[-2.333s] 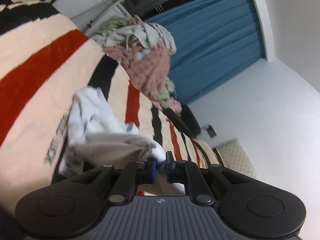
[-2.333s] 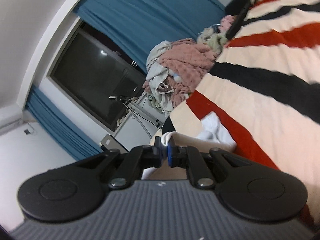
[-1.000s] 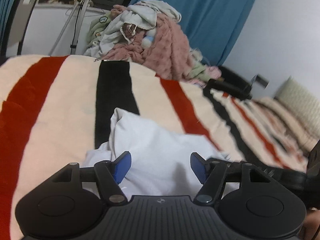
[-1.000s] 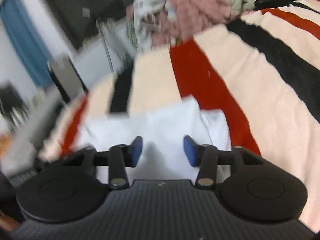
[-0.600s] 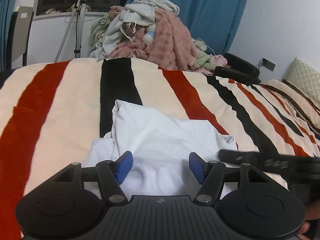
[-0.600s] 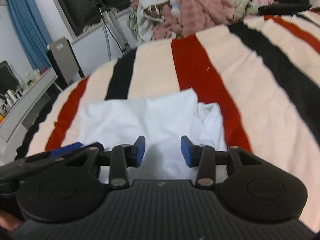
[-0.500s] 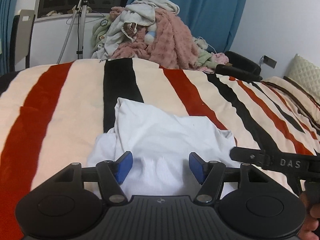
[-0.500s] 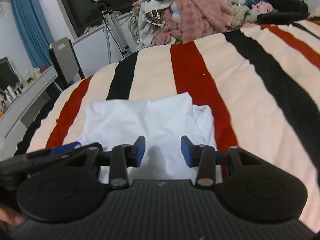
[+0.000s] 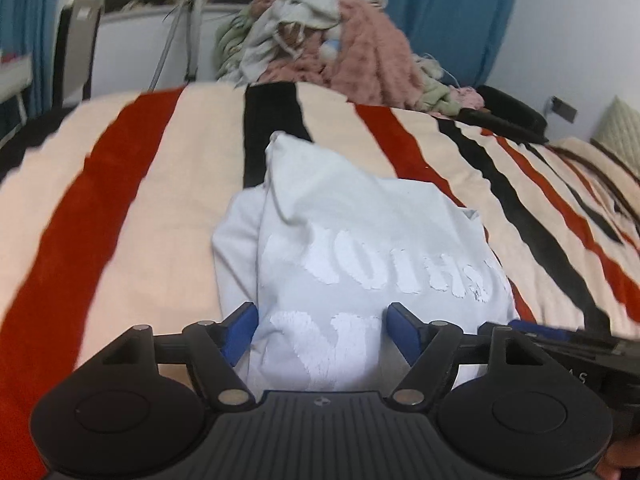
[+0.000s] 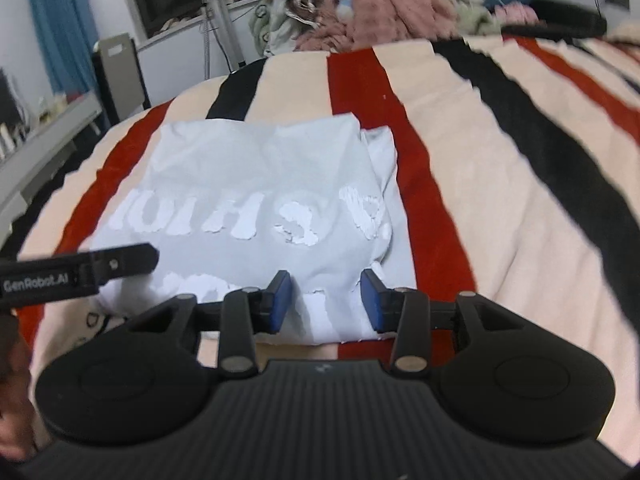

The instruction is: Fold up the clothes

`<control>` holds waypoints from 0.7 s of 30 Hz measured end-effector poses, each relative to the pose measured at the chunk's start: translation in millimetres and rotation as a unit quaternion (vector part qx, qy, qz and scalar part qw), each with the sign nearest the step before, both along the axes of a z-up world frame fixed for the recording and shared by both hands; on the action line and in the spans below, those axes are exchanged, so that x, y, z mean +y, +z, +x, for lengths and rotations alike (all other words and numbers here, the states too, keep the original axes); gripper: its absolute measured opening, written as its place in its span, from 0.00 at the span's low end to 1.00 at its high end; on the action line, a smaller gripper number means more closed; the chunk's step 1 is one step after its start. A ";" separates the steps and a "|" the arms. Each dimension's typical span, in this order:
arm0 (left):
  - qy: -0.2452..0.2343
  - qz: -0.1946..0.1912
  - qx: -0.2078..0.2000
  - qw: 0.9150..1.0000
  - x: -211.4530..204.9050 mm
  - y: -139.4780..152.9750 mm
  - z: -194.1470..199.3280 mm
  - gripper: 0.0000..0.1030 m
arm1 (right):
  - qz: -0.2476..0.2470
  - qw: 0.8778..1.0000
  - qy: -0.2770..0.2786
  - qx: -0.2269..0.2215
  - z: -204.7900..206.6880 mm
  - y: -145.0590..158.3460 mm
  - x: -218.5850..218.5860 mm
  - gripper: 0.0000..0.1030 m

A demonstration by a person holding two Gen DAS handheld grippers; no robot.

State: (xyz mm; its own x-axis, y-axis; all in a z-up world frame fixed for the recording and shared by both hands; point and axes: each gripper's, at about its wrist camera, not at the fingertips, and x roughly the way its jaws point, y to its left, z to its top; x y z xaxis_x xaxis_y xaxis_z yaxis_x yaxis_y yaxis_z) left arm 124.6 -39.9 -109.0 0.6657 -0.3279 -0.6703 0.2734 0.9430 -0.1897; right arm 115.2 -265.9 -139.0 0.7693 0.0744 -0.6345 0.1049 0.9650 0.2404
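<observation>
A folded pale grey garment [image 9: 360, 248] with white lettering lies flat on the striped blanket [image 9: 132, 216]; it also shows in the right wrist view [image 10: 260, 184]. My left gripper [image 9: 322, 334] is open and empty over the garment's near edge. My right gripper [image 10: 326, 300] is open and empty over the near right part of the garment. The left gripper's finger [image 10: 120, 260] reaches in from the left of the right wrist view. The right gripper's finger [image 9: 560, 340] shows at the right of the left wrist view.
A heap of pink and pale clothes [image 9: 340, 48] is piled at the far end of the bed. A tripod [image 9: 176, 28] and a white desk stand behind it. Blue curtains [image 9: 452, 16] hang at the back. A pillow [image 9: 616, 128] lies far right.
Both grippers let go of the garment, which now lies folded on the blanket. Since then both have moved closer over it, jaws staying open, and the white lettering has come into view.
</observation>
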 end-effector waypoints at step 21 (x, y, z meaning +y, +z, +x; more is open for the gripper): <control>0.052 -0.284 0.166 0.943 61.3 -21.2 -12.6 0.79 | 0.006 1.000 -0.018 -0.006 -3.5 -1.1 3.8 0.40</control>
